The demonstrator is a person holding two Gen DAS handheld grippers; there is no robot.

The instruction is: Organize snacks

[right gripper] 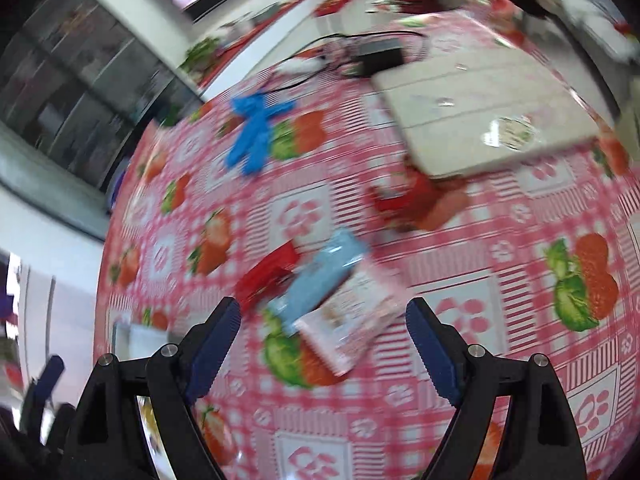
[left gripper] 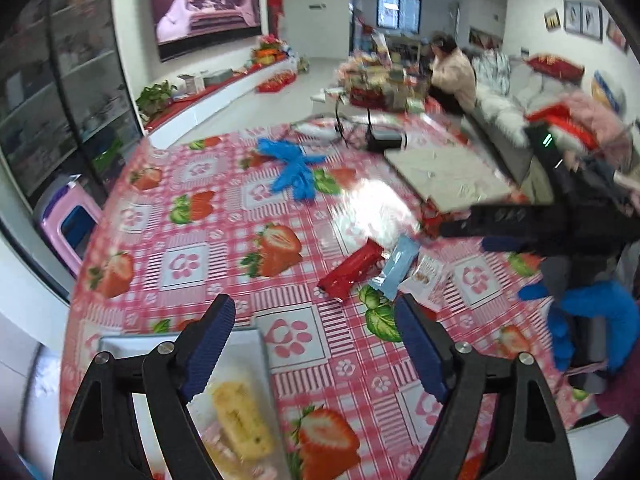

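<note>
Three snack packs lie side by side on the strawberry tablecloth: a red one (left gripper: 352, 270) (right gripper: 268, 276), a light blue one (left gripper: 396, 266) (right gripper: 320, 280) and a white-pink one (left gripper: 426, 278) (right gripper: 348, 320). My left gripper (left gripper: 314, 306) is open and empty, to the left of them. Under its left finger is a white tray (left gripper: 256, 344) (right gripper: 136, 336) holding a yellow cake snack (left gripper: 240, 420). My right gripper (right gripper: 324, 308) is open and empty, hovering just above the white-pink pack. Its black body (left gripper: 540, 224) shows at the right, held by a blue-gloved hand (left gripper: 588, 320). The right wrist view is blurred.
A flat white board (left gripper: 448, 176) (right gripper: 480, 112) lies at the back right with another red wrapper (right gripper: 416, 204) at its edge. Blue gloves (left gripper: 294, 168) (right gripper: 256, 136) lie mid-table, a black box with cables (left gripper: 386, 140) behind. A pink stool (left gripper: 68, 224) stands left. A person (left gripper: 452, 72) sits on the sofa.
</note>
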